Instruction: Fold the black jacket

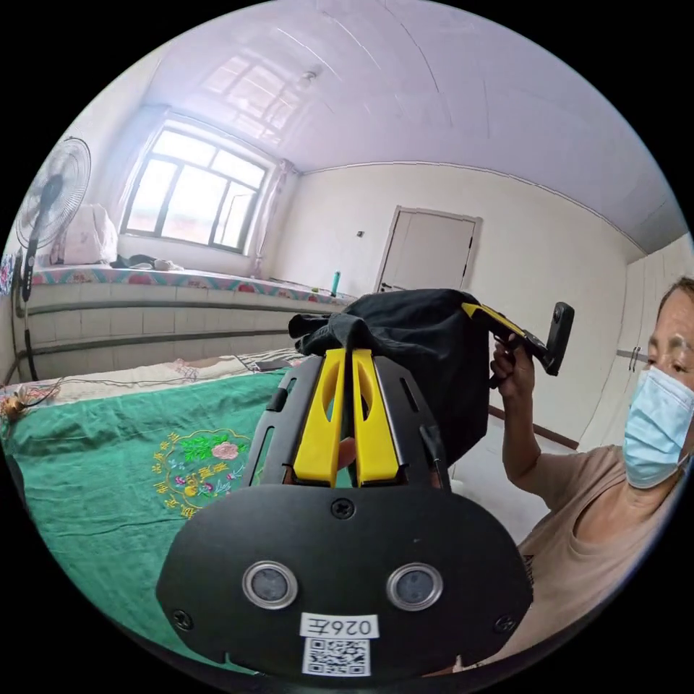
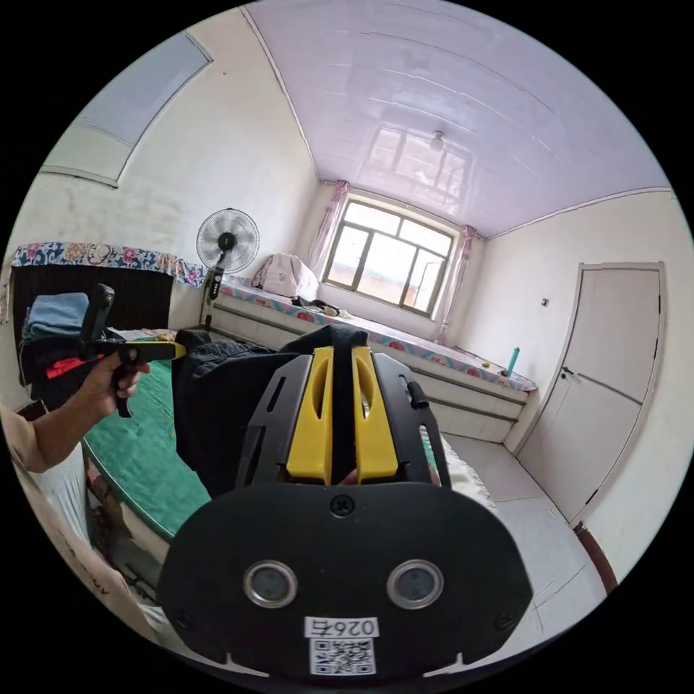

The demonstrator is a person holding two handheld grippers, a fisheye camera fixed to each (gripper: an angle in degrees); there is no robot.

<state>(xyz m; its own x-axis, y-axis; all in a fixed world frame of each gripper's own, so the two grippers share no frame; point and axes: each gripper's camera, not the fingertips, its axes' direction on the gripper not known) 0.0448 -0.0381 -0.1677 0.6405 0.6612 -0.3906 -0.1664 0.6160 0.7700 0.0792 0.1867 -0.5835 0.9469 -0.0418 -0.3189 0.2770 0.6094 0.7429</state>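
nearest me in the left gripper view, my left gripper [image 1: 352, 356] has its yellow jaws pressed together on a bunched edge of the jacket [image 1: 426, 347]. in the right gripper view my right gripper [image 2: 341, 352] is clamped the same way on another bit of the black cloth. so the jacket is up in the air, strung between the two tools above the near edge of the bed [image 1: 108, 463], with the rest hanging down dark below.

my worry is the grips. each one looks to hold only a small pinch of fabric, and the jacket's weight hangs off those two points; i judge a quick shake or pulling the hands apart could slide a corner out and drop it in a heap. i also can't tell which parts of the jacket i've got, so it may come down twisted on the green cover rather than flat.

farther out, the left gripper view gives me the right gripper from the side, a hand [image 1: 510, 372] on it, and the person in a mask beside the bed. the right gripper view instead shows the left gripper at arm's length, stacked clothes [image 2: 54, 318] behind it, the fan [image 2: 228, 242] by the window and the door [image 2: 614, 361].
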